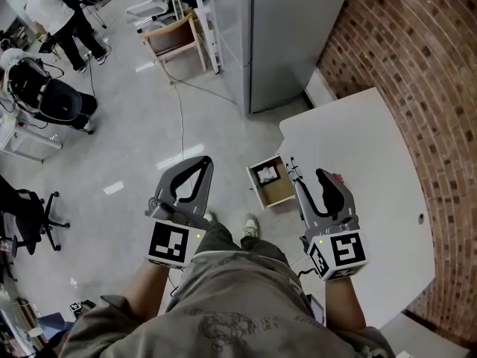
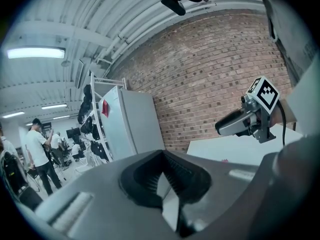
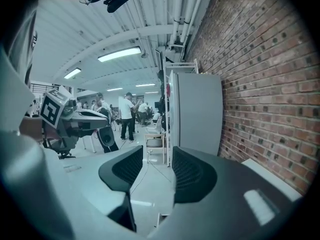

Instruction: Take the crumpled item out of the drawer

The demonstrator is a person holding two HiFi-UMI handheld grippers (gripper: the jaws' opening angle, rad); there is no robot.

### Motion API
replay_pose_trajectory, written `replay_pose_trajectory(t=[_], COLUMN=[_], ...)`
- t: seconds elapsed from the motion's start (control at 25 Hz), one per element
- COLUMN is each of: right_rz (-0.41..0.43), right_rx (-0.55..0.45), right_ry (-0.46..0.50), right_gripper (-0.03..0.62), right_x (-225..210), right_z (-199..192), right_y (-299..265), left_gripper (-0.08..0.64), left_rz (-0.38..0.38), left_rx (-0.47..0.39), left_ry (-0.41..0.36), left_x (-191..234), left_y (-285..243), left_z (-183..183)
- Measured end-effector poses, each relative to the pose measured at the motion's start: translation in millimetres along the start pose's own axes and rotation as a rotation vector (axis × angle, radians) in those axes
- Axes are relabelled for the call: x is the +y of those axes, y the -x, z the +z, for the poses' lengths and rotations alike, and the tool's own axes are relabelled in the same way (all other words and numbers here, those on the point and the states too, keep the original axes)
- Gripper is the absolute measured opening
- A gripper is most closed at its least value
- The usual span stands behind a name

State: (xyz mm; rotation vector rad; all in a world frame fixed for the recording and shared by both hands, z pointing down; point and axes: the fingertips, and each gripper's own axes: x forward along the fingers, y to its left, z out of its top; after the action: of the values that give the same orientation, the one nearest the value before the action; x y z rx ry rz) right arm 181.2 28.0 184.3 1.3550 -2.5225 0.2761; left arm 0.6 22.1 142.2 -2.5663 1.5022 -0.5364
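Beside the table (image 1: pixel 358 140), the open drawer (image 1: pixel 279 195) holds the crumpled item (image 1: pixel 266 174); left gripper (image 1: pixel 203 162) clenched (empty); right gripper (image 1: pixel 305 169) released.

Open-plan lab — brick wall (image 1: pixel 417 73), office chairs (image 1: pixel 56 99), strip lights (image 3: pixel 119 54).

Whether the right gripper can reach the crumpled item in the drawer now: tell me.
Probably yes: the drawer is open, the crumpled item lies uncovered, and the right gripper, fingers apart, hovers beside it, nothing between.
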Motion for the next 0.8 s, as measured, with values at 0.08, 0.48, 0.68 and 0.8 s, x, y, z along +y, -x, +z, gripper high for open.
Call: replay_pose_trajectory(t=[0.08, 0.48, 0.68, 0.8], right_rz=[-0.020, -0.172, -0.264, -0.316], right_rx=[0.010, 0.023, 0.020, 0.014], right_ry=[-0.002, -0.050, -0.069, -0.082], right_gripper=[0.210, 0.209, 0.209, 0.209], right_x=[0.8, 23.2, 33.8, 40.0], right_z=[1.4, 22.4, 31.3, 35.7], right_y=[-5.7, -40.3, -48.9, -46.6], left_gripper=[0.000, 0.000, 0.000, 0.000], left_rz=[-0.012, -0.123, -0.181, -0.224], left_rx=[-0.005, -0.036, -0.060, -0.065], left_ry=[0.001, 0.043, 0.026, 0.019], left_x=[8.6, 78.6, 110.1, 117.2], left_y=[-3.0, -18.0, -25.6, -33.2], left_z=[-1.8, -19.4, -23.6, -27.0])
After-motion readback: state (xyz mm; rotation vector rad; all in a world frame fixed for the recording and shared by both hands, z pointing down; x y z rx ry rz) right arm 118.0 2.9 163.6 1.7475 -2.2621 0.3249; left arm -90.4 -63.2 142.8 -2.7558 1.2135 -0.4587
